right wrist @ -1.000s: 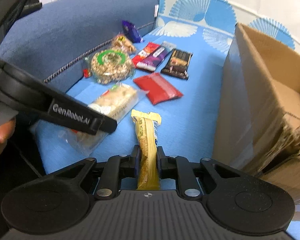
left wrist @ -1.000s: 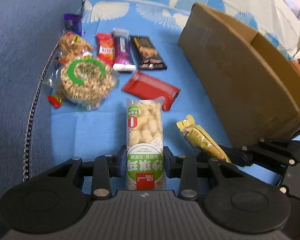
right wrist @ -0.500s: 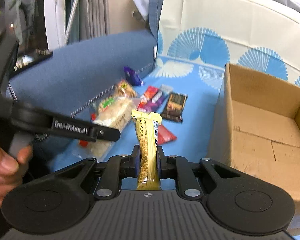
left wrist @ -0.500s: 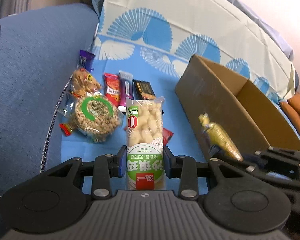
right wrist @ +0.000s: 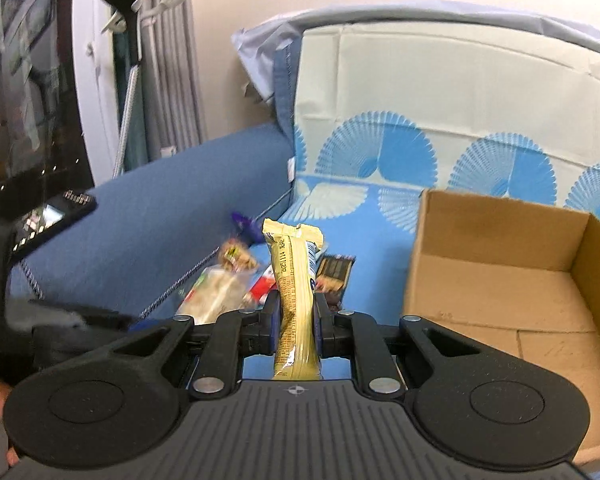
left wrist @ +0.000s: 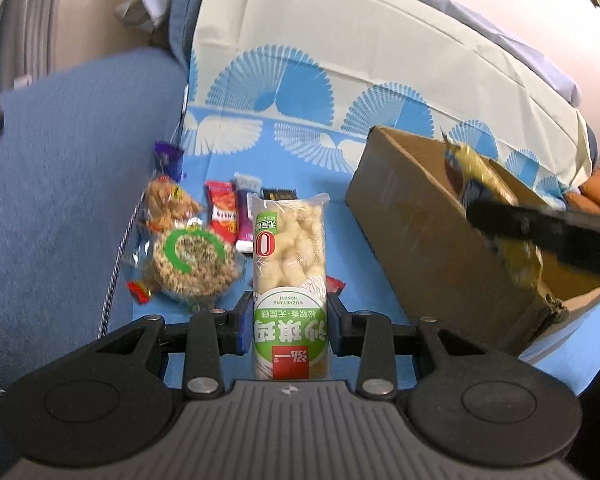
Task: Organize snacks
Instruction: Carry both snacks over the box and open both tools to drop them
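Two sets of fingers, L [left wrist: 289, 330] clamping puffed-snack pack [left wrist: 289, 264], R [right wrist: 296, 326] yellow bar [right wrist: 295, 300], over blue fan-print cover [left wrist: 300, 168] w/ cardboard box [right wrist: 500, 280].

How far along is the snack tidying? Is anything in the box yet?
Barely begun: the brown cardboard box looks empty. In hand: the left gripper holds a green-labelled puffed snack pack, and the right gripper holds a yellow wrapped bar. Several packets remain on the blue cloth.

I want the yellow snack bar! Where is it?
The yellow snack bar is pinched in the right gripper, up off the blue cover, just left of the cardboard box.
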Available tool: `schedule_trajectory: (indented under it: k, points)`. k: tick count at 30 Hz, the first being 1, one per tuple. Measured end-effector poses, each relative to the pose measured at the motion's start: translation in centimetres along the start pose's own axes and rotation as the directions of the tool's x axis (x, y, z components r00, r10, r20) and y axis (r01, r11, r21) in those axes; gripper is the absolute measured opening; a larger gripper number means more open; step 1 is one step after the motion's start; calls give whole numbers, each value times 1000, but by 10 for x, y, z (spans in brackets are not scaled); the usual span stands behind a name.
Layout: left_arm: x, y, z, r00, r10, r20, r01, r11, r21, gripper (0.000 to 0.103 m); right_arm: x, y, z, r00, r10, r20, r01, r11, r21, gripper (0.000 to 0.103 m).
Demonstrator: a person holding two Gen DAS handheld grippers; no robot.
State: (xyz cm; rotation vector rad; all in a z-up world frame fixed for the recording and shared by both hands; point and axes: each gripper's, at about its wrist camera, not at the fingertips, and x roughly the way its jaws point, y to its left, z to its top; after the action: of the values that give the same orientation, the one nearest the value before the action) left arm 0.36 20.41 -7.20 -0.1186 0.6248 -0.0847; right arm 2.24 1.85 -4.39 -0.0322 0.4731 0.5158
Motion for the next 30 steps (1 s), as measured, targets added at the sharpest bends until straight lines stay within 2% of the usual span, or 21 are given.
schedule_trajectory:
  k: [4,8,11,19,30]
  points:
    - [-9,-17,-1,1000,7,21,-7,999,43,40,-6,-15,11,999,-32,34,30,999,34,16]
    - [-12,-34,-1,1000,-12,18,10,996,84,40,-11,-39,18,997,-65,51,59,991,117,16]
    - [-9,-48,2,999,-28,18,26,995,101,40,-15,-58,19,991,-119,57,107,978,180,16]
    - [-2,-84,22,996,-79,45,76,995,68,40,-24,-100,14,965,-261,35,239,923,300,16]
    - [21,-151,61,985,-157,71,150,984,92,40,-32,-141,9,927,-376,-4,341,837,428,16]
